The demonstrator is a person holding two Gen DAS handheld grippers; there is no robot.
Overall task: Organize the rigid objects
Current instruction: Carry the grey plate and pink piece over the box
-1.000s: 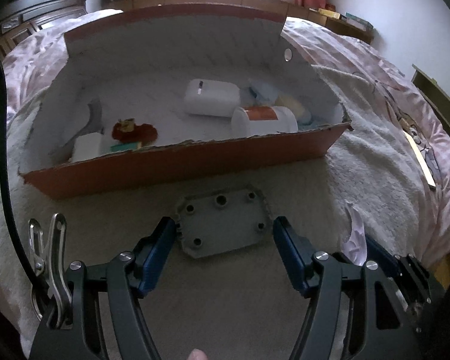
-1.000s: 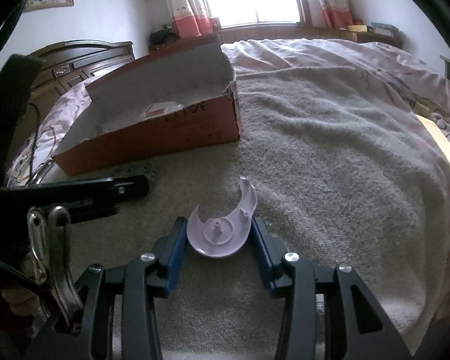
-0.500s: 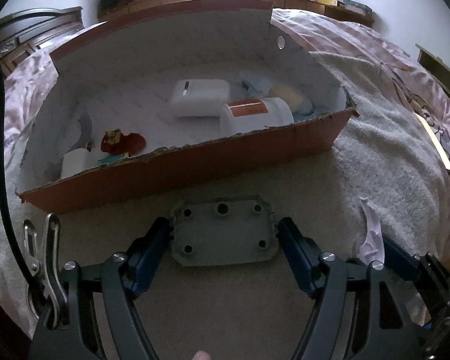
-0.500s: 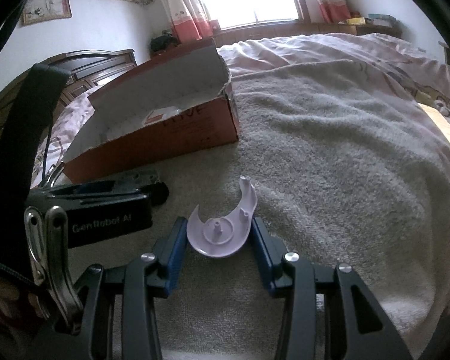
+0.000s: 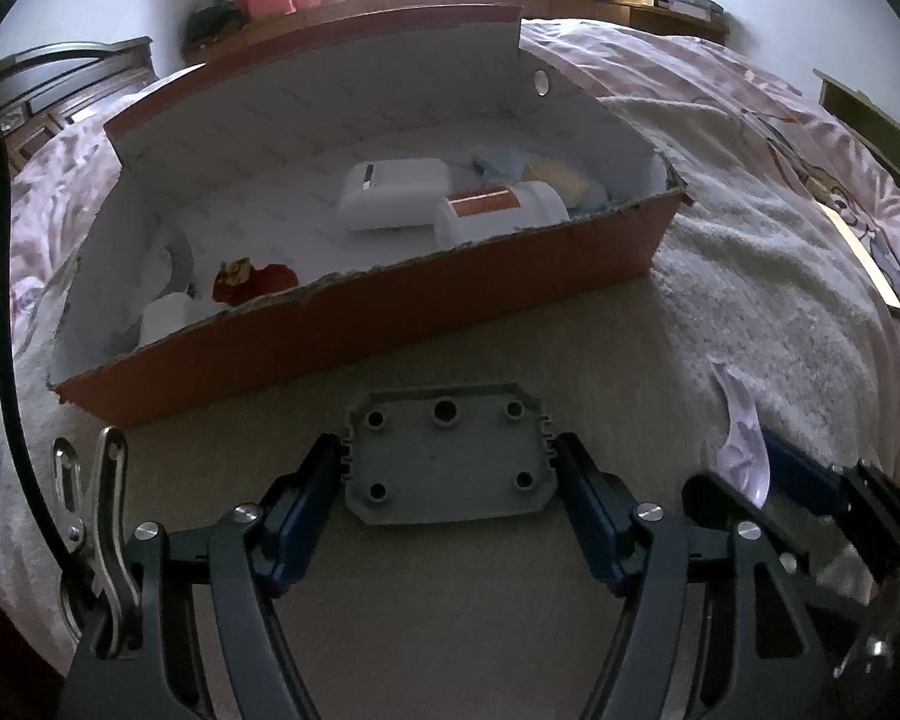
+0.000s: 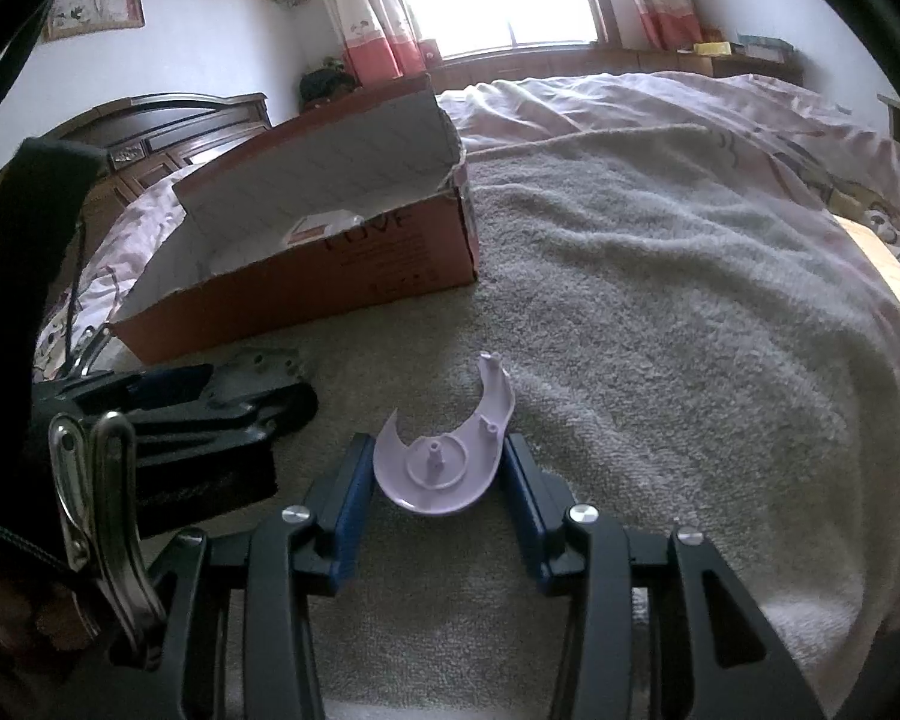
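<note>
Grey plate (image 5: 448, 461) clamped between left jaws, lilac crescent (image 6: 444, 463) between right

Grey plate (image 5: 447, 457) flat, clamped before orange box (image 5: 354, 312); lilac crescent piece (image 6: 444, 456) clamped likewise.

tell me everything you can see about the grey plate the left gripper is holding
The grey plate is a flat, roughly rectangular piece with clipped corners and small notches on its short edges, looking like moulded plastic or cast metal. Five round holes show: three along the far edge, the middle one largest, and two nearer the gripper. It lies about level, clamped on its short edges between the blue fingers of the left gripper, in front of the orange cardboard box, over the beige towel. Whether it touches the towel is unclear.
</note>
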